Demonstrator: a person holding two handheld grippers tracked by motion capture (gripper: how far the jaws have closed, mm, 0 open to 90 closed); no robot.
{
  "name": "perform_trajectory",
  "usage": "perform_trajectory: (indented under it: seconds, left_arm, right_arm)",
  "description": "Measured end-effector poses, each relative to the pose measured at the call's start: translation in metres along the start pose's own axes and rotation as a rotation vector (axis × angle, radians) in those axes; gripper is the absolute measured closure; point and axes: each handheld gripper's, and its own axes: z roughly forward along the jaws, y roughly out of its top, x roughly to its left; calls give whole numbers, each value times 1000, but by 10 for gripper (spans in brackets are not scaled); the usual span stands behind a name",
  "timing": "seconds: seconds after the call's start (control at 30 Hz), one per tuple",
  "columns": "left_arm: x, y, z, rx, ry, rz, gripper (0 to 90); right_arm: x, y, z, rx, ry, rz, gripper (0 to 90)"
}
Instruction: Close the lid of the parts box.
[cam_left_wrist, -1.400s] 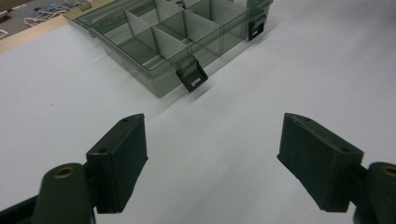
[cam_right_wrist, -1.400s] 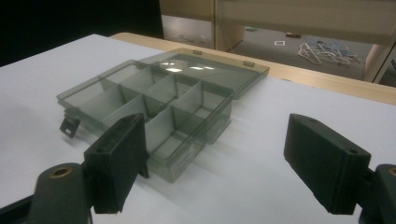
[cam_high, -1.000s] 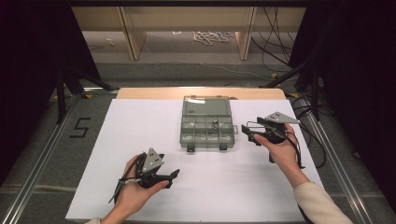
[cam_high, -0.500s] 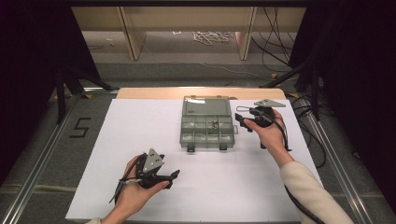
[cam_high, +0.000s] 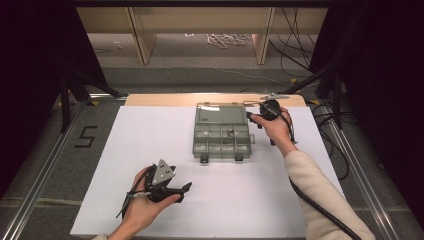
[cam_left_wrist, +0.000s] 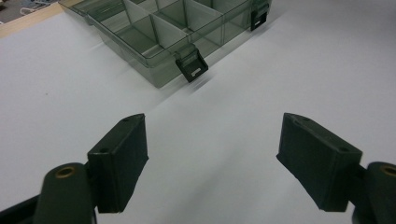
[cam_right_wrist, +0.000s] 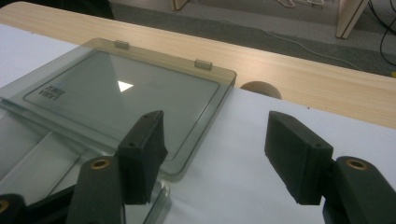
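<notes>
Box sat mid-table, lid folded back; your right gripper, jaws just narrowing on nothing, neared its corner, your left gripper gaped idle; closing remained.

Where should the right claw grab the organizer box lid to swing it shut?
Probably the lid's free right-hand corner edge, coming in from the box's right side: the thin flat panel lies open there, overhanging the paper, and the right claw, jaws closing, already straddles it.
</notes>
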Motion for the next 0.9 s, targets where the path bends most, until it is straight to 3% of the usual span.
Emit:
perform_trajectory:
  seconds: [0.07,0.13,0.17,0.23,0.3,0.4,0.47,0.5,0.53,0.6,0.63,0.73,0.77,0.8,0.83,0.9]
  left_arm:
    - [0,-1,0,0,-2,-5,236]
    - [2,-1,0,11,-7,12,236]
    - [1,-1,0,9,-7,1,236]
    - [1,-2,0,1,-2,-10,236]
    - [2,-2,-2,19,-6,11,236]
    - [1,-3,-1,3,-7,-12,236]
    - [1,-3,-1,5,-4,-11,237]
    - [1,-3,-1,7,-7,-8,237]
    - [1,-3,-1,6,-6,-10,237]
    - [1,-3,-1,10,-2,-7,237]
    - [1,-3,-1,7,-4,-5,237]
    - [1,-3,-1,21,-6,10,237]
    - [1,-3,-1,22,-6,11,237]
    - [1,-3,-1,19,-7,9,237]
    - [1,-3,-1,18,-7,8,237]
    - [1,-3,-1,21,-6,12,237]
  right_arm:
    - [4,3,6,35,-2,64,407]
    - [3,5,12,51,-6,56,420]
    - [3,6,13,83,-6,60,426]
    - [4,7,19,95,-20,65,444]
    - [5,9,23,114,-22,79,460]
    - [3,10,29,135,-24,68,484]
    - [4,11,31,155,-20,89,505]
    - [3,12,32,159,-15,80,517]
    - [1,12,34,146,-6,42,529]
    - [3,12,35,164,-16,60,549]
    - [1,12,37,153,-15,34,561]
    - [1,13,38,184,-14,64,607]
    - [0,13,40,188,-25,45,620]
    - [5,13,41,201,-25,110,632]
    - [4,14,42,211,-31,86,643]
    - [6,13,44,224,-19,108,669]
